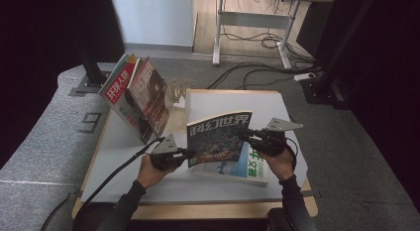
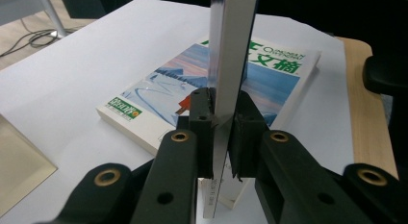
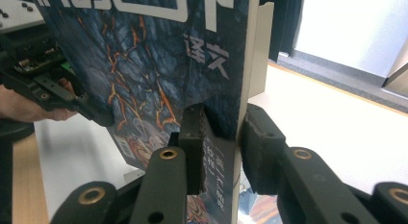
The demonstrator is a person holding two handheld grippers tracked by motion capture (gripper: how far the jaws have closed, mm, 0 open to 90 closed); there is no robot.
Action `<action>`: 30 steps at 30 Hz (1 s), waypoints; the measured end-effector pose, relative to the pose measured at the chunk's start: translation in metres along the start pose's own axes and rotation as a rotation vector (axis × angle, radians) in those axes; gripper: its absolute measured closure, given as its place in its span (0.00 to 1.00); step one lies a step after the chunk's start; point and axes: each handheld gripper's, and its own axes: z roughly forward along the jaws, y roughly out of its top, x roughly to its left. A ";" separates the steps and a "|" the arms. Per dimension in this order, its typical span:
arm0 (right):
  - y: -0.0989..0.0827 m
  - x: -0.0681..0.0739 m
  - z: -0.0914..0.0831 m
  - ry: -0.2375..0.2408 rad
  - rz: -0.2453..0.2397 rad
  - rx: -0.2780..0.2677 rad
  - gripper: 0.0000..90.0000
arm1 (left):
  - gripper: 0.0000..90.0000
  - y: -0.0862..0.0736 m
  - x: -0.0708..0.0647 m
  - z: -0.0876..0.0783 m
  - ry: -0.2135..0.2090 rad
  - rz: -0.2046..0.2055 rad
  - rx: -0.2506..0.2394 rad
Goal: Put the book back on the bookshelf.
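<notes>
Both grippers pinch the dark magazine [image 1: 218,138] upright above the table's near edge: left gripper [image 1: 187,153] at its left edge, right gripper [image 1: 246,134] opposite. It stands over a flat-lying magazine [image 1: 250,166], with the rack [image 1: 174,94] of leaning magazines toward the far-left corner.

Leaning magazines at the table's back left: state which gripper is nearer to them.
Left. The left gripper sits just in front of the leaning magazines, clamped on the dark magazine. The right gripper grips that magazine's opposite edge, farther right across the table.

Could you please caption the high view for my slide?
Both hand-held grippers, left and right, hold a dark magazine upright above another.
</notes>
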 end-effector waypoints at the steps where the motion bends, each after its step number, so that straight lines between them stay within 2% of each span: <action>1: 0.000 0.001 0.000 0.000 -0.006 0.000 0.80 | 0.87 0.001 0.001 -0.001 -0.016 -0.008 -0.009; 5: -0.001 0.002 -0.002 0.002 -0.014 -0.002 0.80 | 0.84 0.014 0.005 -0.003 -0.042 -0.029 -0.049; 9: -0.001 0.003 -0.002 0.000 -0.016 -0.002 0.82 | 0.76 0.029 0.004 -0.001 -0.013 -0.028 -0.028; 13: 0.000 0.003 0.000 -0.010 -0.017 0.002 0.83 | 0.72 0.040 0.008 0.000 -0.020 -0.037 -0.029; 15: 0.001 0.003 0.000 -0.010 -0.019 0.002 0.83 | 0.74 0.046 0.009 -0.001 -0.023 -0.050 -0.037; 18: 0.001 0.003 0.000 -0.010 -0.018 0.004 0.83 | 0.74 0.056 0.011 -0.002 -0.017 -0.047 -0.033; 24: 0.002 0.003 0.001 -0.011 -0.015 0.006 0.83 | 0.81 0.074 0.011 -0.002 0.010 -0.032 -0.035; 27: 0.002 0.002 0.001 -0.012 -0.014 0.006 0.83 | 0.89 0.079 0.011 -0.001 0.017 -0.021 -0.026; 30: 0.001 0.001 0.001 -0.012 -0.008 0.005 0.83 | 0.91 0.079 0.010 -0.001 0.028 -0.023 -0.026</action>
